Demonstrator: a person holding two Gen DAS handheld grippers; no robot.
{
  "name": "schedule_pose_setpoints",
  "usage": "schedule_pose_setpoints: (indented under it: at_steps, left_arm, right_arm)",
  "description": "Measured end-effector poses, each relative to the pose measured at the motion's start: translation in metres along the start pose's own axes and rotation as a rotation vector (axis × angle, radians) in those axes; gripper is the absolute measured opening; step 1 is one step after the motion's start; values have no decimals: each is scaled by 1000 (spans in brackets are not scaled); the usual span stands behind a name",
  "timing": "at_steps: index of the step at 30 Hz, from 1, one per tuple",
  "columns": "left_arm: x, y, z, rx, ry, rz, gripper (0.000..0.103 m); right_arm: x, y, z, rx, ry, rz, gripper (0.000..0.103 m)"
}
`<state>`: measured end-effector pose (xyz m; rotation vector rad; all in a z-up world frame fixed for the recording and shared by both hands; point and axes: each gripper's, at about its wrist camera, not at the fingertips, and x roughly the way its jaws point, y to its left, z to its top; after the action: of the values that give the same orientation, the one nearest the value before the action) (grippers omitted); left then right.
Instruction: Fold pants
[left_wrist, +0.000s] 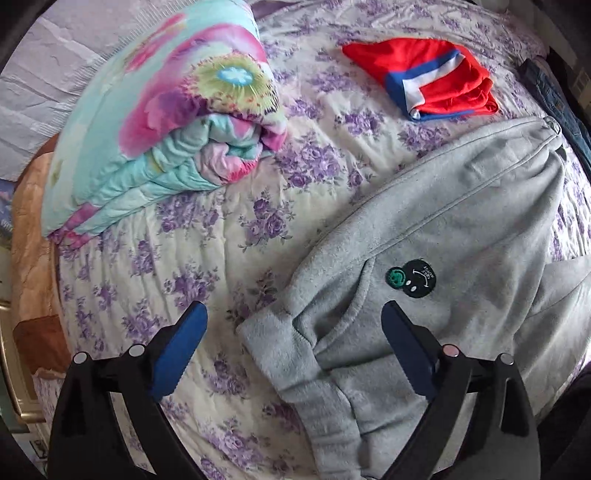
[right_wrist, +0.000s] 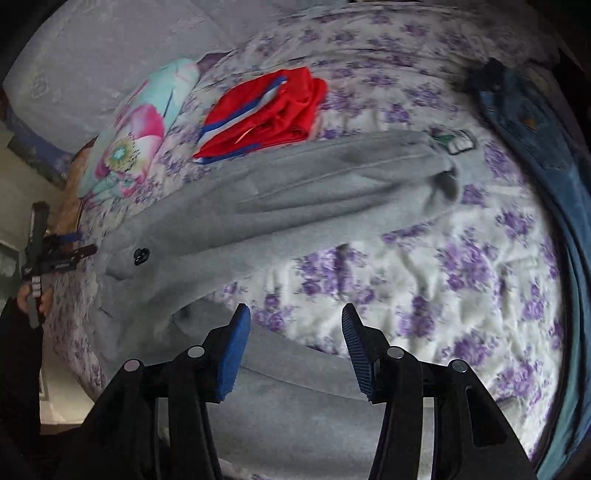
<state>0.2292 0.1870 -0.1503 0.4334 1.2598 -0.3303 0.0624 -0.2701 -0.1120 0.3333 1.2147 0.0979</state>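
Note:
Grey fleece sweatpants (left_wrist: 454, 236) with a black and green smiley patch (left_wrist: 413, 277) lie spread on the floral bedspread (left_wrist: 207, 266). My left gripper (left_wrist: 295, 314) is open and empty, hovering over the waistband corner (left_wrist: 266, 332). In the right wrist view the pants (right_wrist: 295, 192) stretch across the bed, one leg reaching the cuff (right_wrist: 447, 162), the other leg (right_wrist: 295, 384) under my right gripper (right_wrist: 295, 314), which is open and empty. The left gripper also shows at the far left of that view (right_wrist: 66, 251).
A folded red, white and blue garment (left_wrist: 428, 81) lies beyond the pants. A rolled floral quilt (left_wrist: 159, 122) sits at the left. Dark blue jeans (right_wrist: 535, 147) lie along the right bed edge. The wooden bed frame (left_wrist: 33, 258) runs along the left.

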Motion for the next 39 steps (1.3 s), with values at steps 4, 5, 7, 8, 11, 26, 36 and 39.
schedule_pose_setpoints:
  at_steps: [4, 5, 7, 8, 11, 26, 36, 39]
  left_arm:
    - [27, 3, 15, 48, 37, -82, 92]
    - [31, 4, 17, 58, 50, -99, 90]
    - [45, 2, 18, 72, 99, -166, 53]
    - [51, 1, 17, 76, 121, -190, 36]
    - [58, 8, 13, 56, 123, -221, 10]
    - [37, 29, 1, -12, 37, -266, 10]
    - [45, 31, 16, -24, 30, -218, 10]
    - [49, 41, 22, -66, 26, -204, 10]
  right_arm:
    - [21, 28, 15, -114, 52, 15, 52]
    - [27, 36, 22, -146, 64, 18, 52]
    - [43, 52, 38, -214, 86, 32, 52]
    - [50, 63, 48, -257, 90, 52, 52]
    - [71, 100, 85, -407, 73, 148, 52]
    - [213, 242, 167, -942, 308, 207, 45]
    - [204, 250, 182, -969, 227, 176, 6]
    - [204, 252, 191, -931, 189, 172, 6]
